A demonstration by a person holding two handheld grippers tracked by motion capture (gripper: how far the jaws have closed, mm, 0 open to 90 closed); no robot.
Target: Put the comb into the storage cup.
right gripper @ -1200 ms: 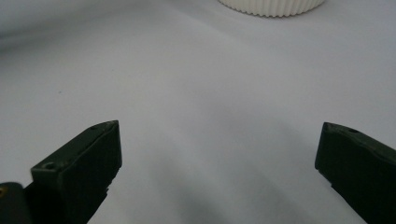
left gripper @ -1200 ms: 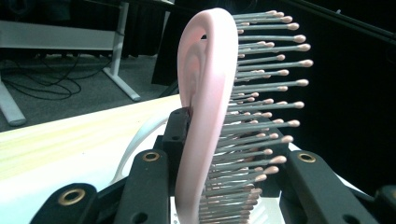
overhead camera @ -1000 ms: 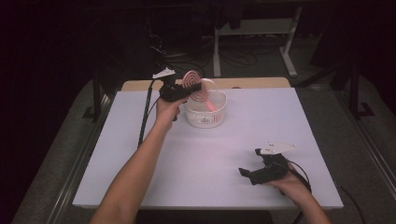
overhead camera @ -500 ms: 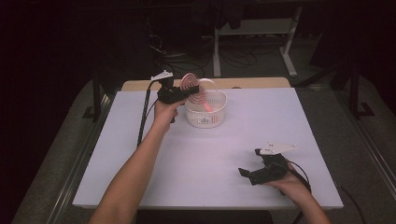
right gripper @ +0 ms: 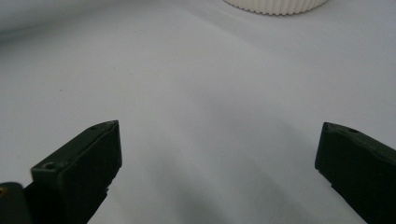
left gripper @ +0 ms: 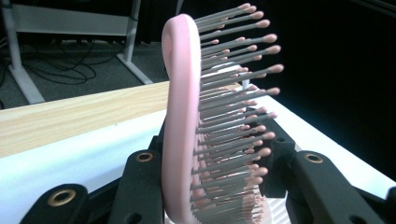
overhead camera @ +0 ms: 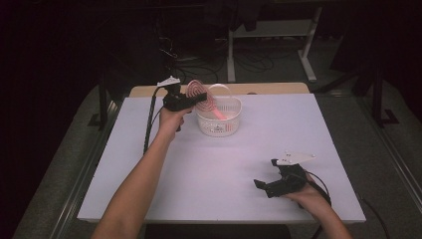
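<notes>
A pink hairbrush (overhead camera: 197, 90) with grey bristles stands upright at the left rim of a white ribbed basket (overhead camera: 220, 127), its handle reaching down inside. My left gripper (overhead camera: 201, 97) holds the brush head (left gripper: 181, 116) between its jaws, one pad on the back and one at the bristles. Its jaws have just been opening a little, with the brush still between them. My right gripper (overhead camera: 264, 173) rests on the white table near the front right, open, with nothing between its fingers (right gripper: 219, 149). The basket's base (right gripper: 275, 4) lies far ahead of it.
The white table top (overhead camera: 224, 194) has a wooden strip (overhead camera: 268, 88) along its back edge. Dark floor with cables and a desk frame (overhead camera: 308, 59) lies behind. A black cable (overhead camera: 149, 119) trails from the left gripper.
The left gripper and the brush have shifted slightly left at the basket's rim. The right gripper has stayed where it was.
</notes>
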